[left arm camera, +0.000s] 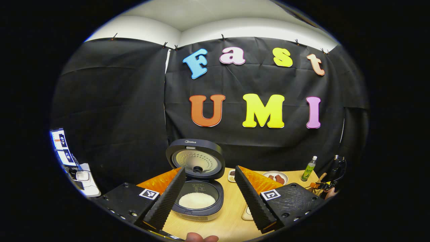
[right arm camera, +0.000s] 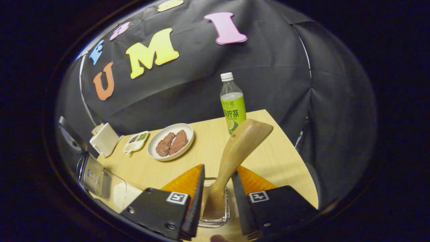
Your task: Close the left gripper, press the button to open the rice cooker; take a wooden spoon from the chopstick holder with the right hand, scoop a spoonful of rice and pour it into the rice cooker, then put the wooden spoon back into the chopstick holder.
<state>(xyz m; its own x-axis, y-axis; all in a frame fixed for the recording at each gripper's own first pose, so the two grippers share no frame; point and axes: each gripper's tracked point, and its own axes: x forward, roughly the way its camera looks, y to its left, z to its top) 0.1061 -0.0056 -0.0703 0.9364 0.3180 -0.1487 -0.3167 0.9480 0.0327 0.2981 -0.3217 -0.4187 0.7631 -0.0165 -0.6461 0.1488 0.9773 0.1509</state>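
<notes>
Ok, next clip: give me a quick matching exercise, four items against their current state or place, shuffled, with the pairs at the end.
Items:
1. rice cooker
2. wooden spoon
3. plate
4. bottle

States or places:
A. stands upright at the far edge of the table, cap on
B. lid raised, white rice in the inner pot
C. handle between the fingers of the right gripper, bowl end pointing up
D. holds two brown pieces of food

Pairs: 1-B, 2-C, 3-D, 4-A
</notes>
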